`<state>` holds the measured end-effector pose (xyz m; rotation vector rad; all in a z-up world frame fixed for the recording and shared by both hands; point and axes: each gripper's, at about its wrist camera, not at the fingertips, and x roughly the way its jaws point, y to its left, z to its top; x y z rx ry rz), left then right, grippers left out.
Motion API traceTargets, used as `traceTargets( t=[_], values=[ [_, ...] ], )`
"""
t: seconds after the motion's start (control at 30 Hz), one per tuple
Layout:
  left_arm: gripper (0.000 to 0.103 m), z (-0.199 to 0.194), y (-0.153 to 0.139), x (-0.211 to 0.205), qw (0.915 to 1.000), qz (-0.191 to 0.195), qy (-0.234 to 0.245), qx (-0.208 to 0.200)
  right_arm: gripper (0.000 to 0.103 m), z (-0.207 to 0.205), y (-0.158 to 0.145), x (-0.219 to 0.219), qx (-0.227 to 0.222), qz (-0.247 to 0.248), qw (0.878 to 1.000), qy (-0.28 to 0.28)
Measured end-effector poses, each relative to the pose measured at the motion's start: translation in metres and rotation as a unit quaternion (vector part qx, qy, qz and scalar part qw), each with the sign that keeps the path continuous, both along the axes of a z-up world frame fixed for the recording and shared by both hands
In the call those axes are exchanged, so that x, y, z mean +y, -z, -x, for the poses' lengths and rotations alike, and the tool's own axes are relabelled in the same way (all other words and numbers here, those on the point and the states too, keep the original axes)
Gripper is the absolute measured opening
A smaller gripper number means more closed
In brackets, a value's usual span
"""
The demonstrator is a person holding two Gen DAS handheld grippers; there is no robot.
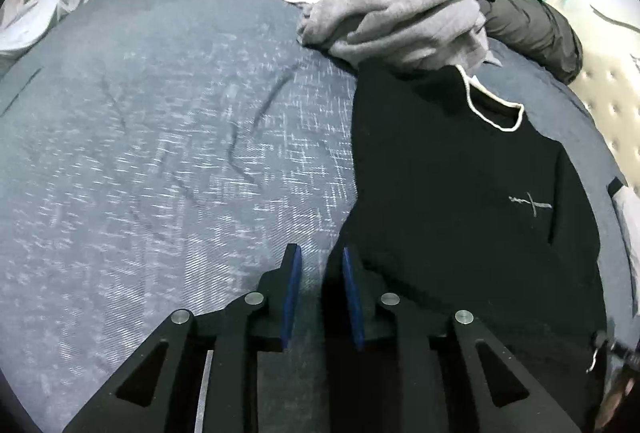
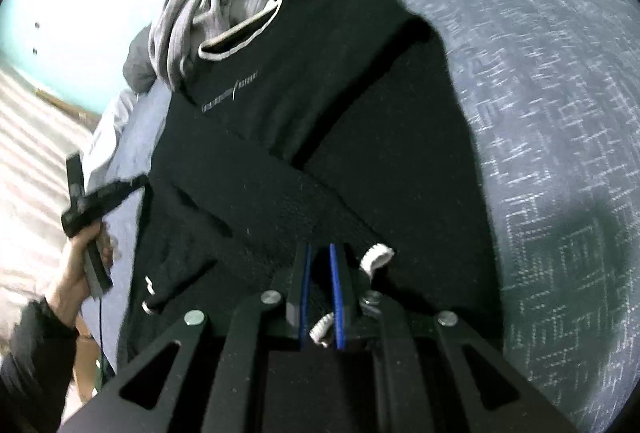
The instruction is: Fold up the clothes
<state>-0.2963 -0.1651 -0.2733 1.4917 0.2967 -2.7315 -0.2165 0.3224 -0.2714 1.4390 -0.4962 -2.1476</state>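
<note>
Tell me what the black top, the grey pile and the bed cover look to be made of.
Black top: a soft matte knit, probably cotton or fleece; its sleeve shows a nubbly weave. Grey pile: thick fuzzy fabric, likely fleece or brushed jersey, bunched in soft folds. Bed cover: woven blue-grey cloth with pale crosshatch flecks, matte.

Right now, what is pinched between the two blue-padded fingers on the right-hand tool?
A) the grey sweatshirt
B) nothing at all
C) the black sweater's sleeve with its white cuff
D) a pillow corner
C: in the right wrist view the right gripper has its blue pads closed on the black sweater's sleeve, with the white cuff poking out beside them.
</note>
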Motion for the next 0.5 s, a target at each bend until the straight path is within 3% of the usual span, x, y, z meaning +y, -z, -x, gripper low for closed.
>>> traceTargets(
  t=[0.2,0.3,0.43,0.5],
  values=[
    [0.026,-0.039,-0.021,-0.008,0.9997,-0.007,0.023,-0.007,0.009,-0.004,-0.026,0.021,0.039,0.016,0.998,0.056],
    [0.027,-0.061,-0.030,-0.008,0.9993,-0.018,0.032,-0.013,0.009,-0.008,-0.030,0.029,0.035,0.015,0.997,0.068],
    [0.038,-0.094,-0.039,-0.003,0.9975,-0.042,0.048,-0.030,0.010,-0.017,-0.035,0.036,0.021,0.009,0.998,0.062],
    [0.039,-0.112,-0.041,0.000,0.9962,-0.053,0.057,-0.038,0.028,-0.026,-0.038,0.038,0.014,-0.010,0.999,0.048]
  ],
)
